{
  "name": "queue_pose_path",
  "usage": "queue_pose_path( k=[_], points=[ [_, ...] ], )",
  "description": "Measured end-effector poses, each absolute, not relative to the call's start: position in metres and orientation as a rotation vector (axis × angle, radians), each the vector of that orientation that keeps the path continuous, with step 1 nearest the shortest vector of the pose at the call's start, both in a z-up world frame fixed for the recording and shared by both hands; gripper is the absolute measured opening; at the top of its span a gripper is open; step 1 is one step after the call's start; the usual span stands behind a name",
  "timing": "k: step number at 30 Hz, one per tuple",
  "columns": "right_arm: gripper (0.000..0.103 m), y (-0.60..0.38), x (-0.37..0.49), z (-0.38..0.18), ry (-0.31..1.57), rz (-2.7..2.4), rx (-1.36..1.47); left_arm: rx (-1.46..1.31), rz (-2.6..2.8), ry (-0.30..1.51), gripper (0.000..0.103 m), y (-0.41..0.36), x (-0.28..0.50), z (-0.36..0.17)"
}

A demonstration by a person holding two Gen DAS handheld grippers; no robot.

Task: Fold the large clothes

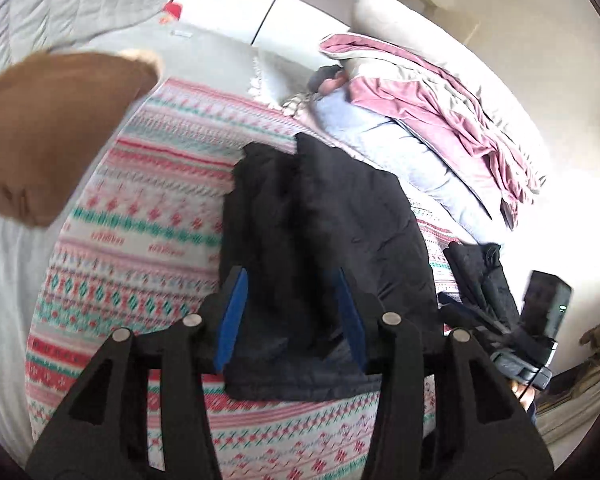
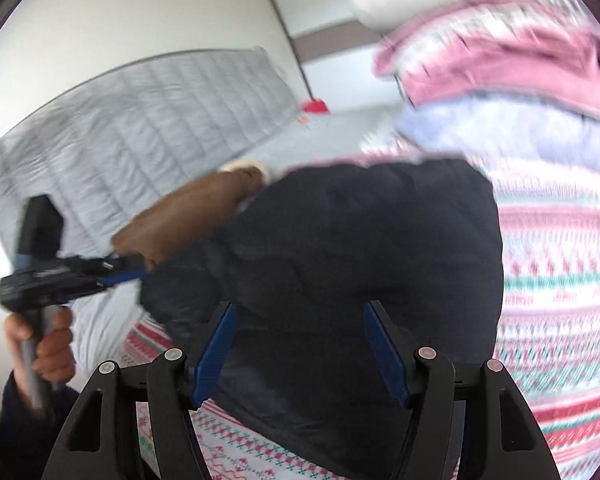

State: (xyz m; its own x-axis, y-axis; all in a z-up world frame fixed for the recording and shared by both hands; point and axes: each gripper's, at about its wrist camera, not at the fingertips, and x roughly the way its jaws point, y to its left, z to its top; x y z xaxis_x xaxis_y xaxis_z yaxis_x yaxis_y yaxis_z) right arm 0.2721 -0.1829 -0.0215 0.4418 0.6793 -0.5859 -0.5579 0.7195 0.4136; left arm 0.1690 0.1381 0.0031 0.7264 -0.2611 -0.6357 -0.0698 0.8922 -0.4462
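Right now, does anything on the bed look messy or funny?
Yes. The pink blanket is crumpled in a heap on the pillows at the head of the bed, not spread flat. The black jacket lies bunched on the patterned cover, not folded yet. A brown fuzzy-edged garment sits beside it.

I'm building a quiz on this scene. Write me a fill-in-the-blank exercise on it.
1. The dark puffer jacket lies on a blanket patterned in red, green and ____.
2. The jaws of the left claw stand ____.
3. The garment with the fleece cuff, the jacket sleeve, is ____ in colour.
4. In the right wrist view, a hand holds the left claw by its ____.

Missing words: white; open; brown; handle
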Motion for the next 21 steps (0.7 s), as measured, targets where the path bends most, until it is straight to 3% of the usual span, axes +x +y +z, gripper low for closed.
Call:
queue_pose_path(
  k=[3, 12, 14, 15, 16, 21],
  points=[
    [0.053, -0.182, 0.278, -0.040, 0.881, 0.782, 0.168, -0.441, -0.116, 0.770, 0.048, 0.125, 0.181, 0.001],
    [0.052, -0.162, 0.246, -0.066, 0.923, 0.855, -0.006, -0.353, -0.098, 0.899, 0.048, 0.090, 0.198, -0.028],
    [0.052, -0.155, 0.246, -0.072, 0.944, 0.862, -0.033, -0.343, -0.092, 0.934, 0.041, 0.083, 0.196, -0.038],
    [0.052, -0.152, 0.244, -0.075, 0.948, 0.864, -0.042, -0.328, -0.082, 0.951, 0.030, 0.080, 0.193, -0.042],
    [0.052, -0.150, 0.242, -0.079, 0.956, 0.869, -0.060, -0.300, -0.062, 0.972, 0.025, 0.075, 0.189, -0.047],
    [0.052, -0.142, 0.235, -0.087, 0.995, 0.907, -0.092, -0.287, -0.008, 1.042, 0.020, 0.071, 0.174, -0.072]
  ],
)
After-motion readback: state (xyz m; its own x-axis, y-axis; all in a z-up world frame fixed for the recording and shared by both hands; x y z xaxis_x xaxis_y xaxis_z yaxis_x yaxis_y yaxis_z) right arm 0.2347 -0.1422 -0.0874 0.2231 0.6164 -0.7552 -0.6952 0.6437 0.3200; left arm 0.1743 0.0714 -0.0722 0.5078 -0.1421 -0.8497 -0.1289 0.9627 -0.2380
